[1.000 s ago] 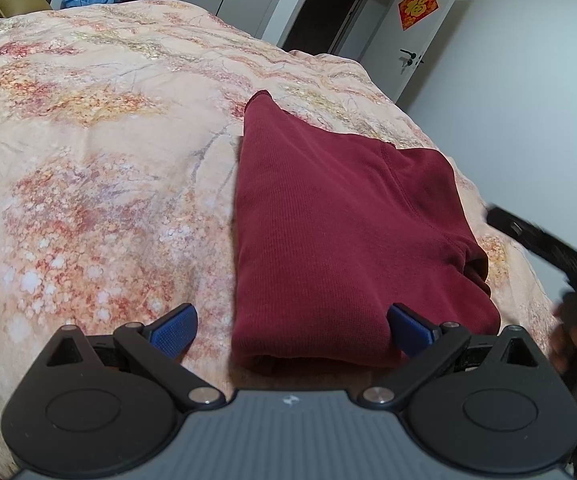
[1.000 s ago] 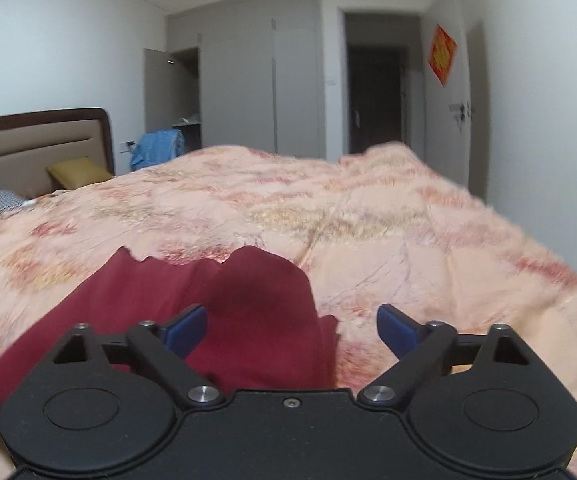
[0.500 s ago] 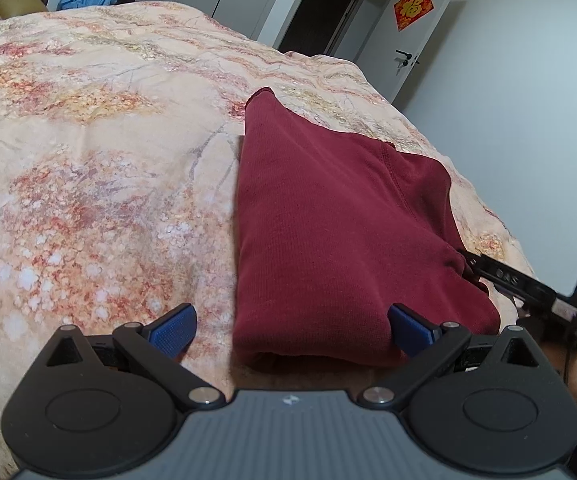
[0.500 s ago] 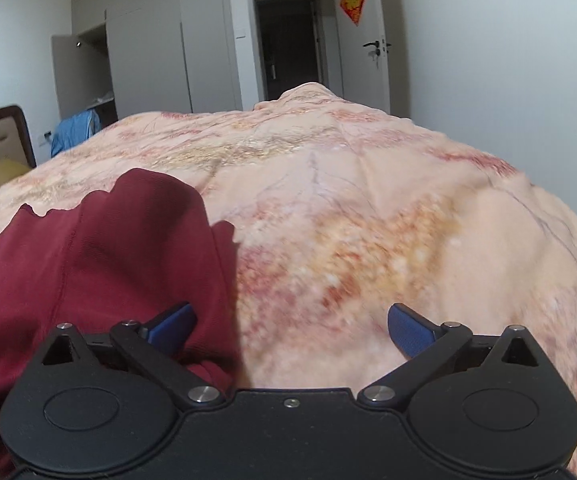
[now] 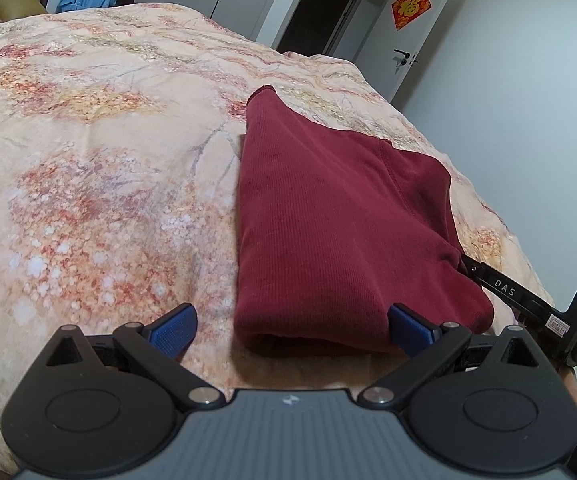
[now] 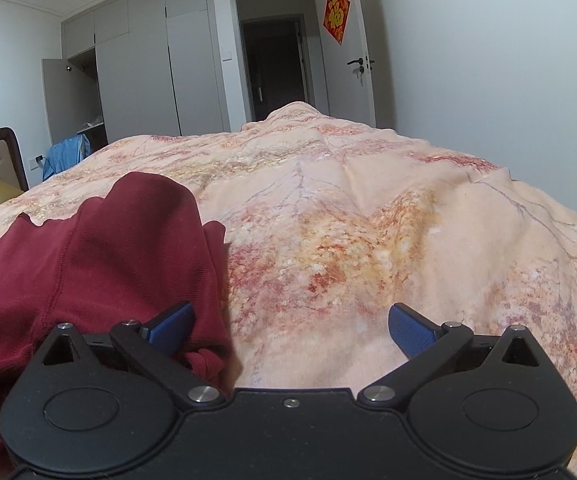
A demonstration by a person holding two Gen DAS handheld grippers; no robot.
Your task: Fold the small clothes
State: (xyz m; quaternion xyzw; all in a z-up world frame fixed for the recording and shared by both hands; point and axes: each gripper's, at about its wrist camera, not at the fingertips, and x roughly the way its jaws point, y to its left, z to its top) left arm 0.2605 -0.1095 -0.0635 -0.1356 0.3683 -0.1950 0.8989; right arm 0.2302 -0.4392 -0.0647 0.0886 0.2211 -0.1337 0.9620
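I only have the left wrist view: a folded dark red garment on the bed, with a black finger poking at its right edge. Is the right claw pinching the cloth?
Observer: No. In the right wrist view the right claw stands wide open, with nothing pinched between its pads.
Operator: Where do the pads sit, then?
Observer: Its left pad is over the garment's rumpled edge and its right pad is over bare bedspread. I cannot tell whether they touch.
Operator: Anything else on that side?
Observer: A wardrobe door stands open by the far wall.
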